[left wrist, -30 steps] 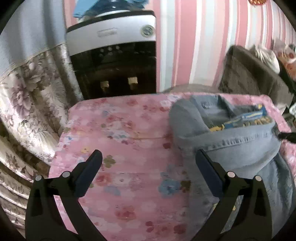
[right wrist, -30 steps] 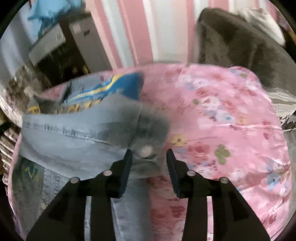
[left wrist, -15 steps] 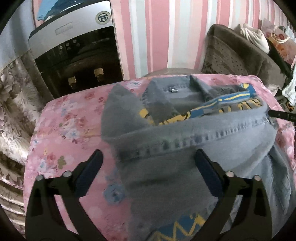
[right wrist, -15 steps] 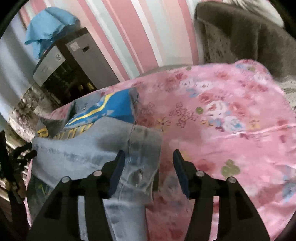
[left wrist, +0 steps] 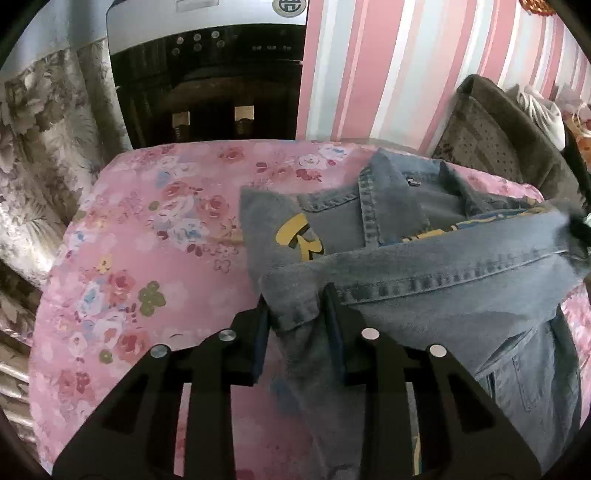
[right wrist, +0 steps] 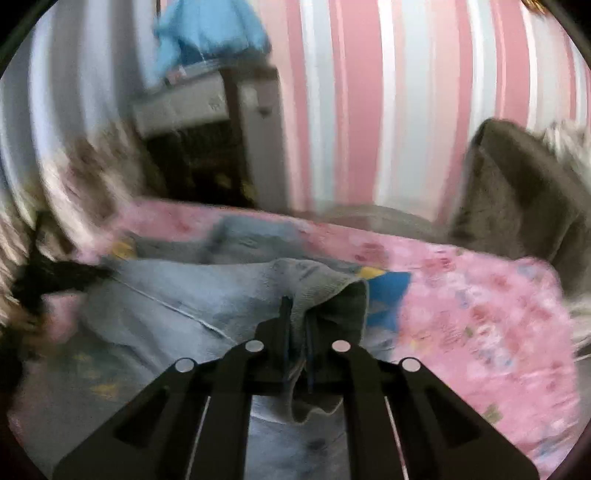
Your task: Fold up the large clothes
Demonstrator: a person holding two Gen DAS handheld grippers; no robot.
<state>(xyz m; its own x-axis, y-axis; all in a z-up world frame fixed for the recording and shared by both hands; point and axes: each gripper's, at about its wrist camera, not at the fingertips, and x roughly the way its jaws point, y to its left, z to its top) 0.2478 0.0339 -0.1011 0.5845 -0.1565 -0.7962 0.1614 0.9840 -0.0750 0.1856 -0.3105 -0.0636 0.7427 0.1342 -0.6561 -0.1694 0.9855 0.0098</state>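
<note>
A blue denim jacket (left wrist: pixel 424 291) with yellow and blue print lies on a table covered with pink floral cloth (left wrist: pixel 147 258). Its lower part is folded up across the body, collar toward the wall. My left gripper (left wrist: pixel 295 295) is shut on the folded edge's left corner. My right gripper (right wrist: pixel 297 310) is shut on the jacket (right wrist: pixel 207 295) at the edge's right corner, lifted a little. The right wrist view is motion-blurred. The left gripper (right wrist: pixel 55 277) shows at its left edge.
A black and silver water dispenser (left wrist: pixel 207 74) stands against the pink striped wall behind the table. A floral curtain (left wrist: pixel 40 147) hangs at left. A dark grey chair (left wrist: pixel 509 136) with clothes stands at the right. Blue cloth (right wrist: pixel 207 33) lies on the dispenser.
My left gripper was wide open; it has moved onto the folded edge and closed on it. My right gripper has closed tightly on its corner and is moving fast.
</note>
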